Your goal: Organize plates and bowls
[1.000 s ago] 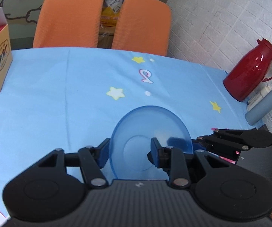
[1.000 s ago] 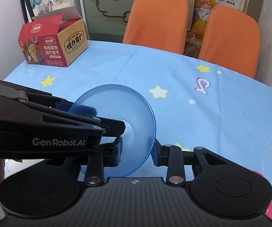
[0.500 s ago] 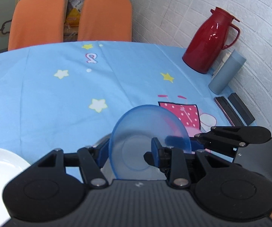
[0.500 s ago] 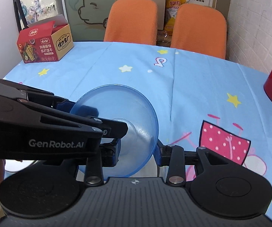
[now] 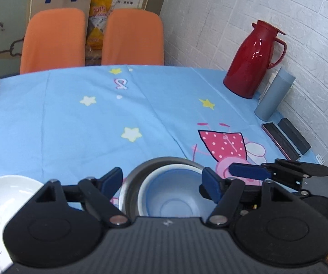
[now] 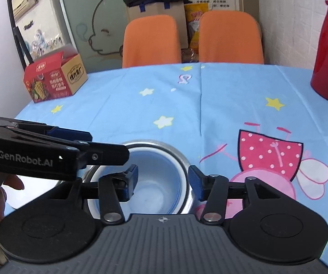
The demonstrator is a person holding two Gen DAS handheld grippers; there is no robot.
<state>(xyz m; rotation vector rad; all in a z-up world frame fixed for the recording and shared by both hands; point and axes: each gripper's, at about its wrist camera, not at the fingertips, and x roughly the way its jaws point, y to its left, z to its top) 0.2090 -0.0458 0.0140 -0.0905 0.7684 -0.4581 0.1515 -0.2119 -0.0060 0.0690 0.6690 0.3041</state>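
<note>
Both tools' jaws are opening over the blue bowl (image 6: 157,182) nested in a steel bowl (image 6: 184,159) at lower centre, gripping nothing; the left tool (image 6: 91,146) reads "GenRobot.AI", the right tool (image 6: 162,179) nothing.

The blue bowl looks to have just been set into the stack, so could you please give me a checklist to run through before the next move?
1. Blue bowl nested in the white bowl inside the steel bowl: ok.
2. Left gripper jaws opening, nothing between the pads: ok.
3. Right gripper jaws opening, pads off the bowl: ok.
4. Stack sits level: cannot tell.
5. White plate apart from the stack, free to pick: ok.
6. Flask and cup well away from the stack: ok.
</note>
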